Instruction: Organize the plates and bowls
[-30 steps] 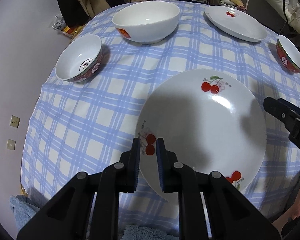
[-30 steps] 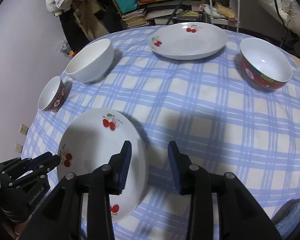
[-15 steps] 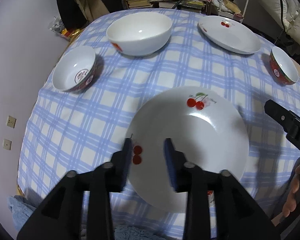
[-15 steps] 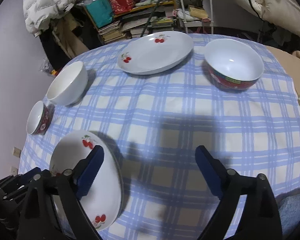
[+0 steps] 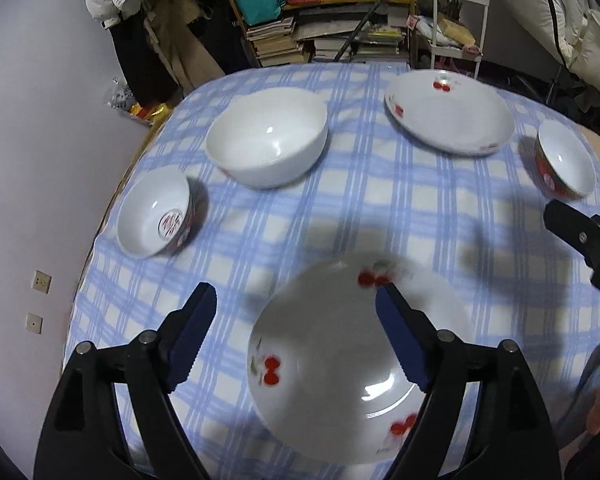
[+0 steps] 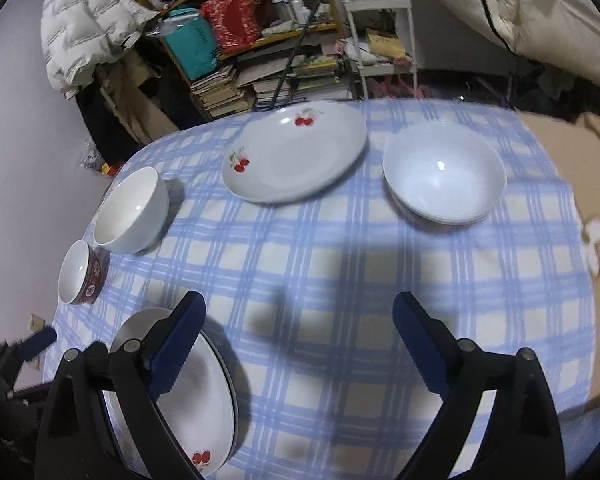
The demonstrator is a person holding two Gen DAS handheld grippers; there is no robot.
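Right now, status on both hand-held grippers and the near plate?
Left hand-held gripper opening, empty. Right hand-held gripper open, empty. Near cherry plate flat on tablecloth. Nothing blocking.

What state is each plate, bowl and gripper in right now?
Near white cherry-print plate: flat on the checked tablecloth, released.
Far white cherry-print plate: upright, empty.
Large plain white bowl: upright, empty.
Small red-patterned bowl at the left edge: tilted, empty.
Red-sided bowl on the right: upright, empty.
Left gripper: jaws opening, nothing held.
Right gripper: open, empty.
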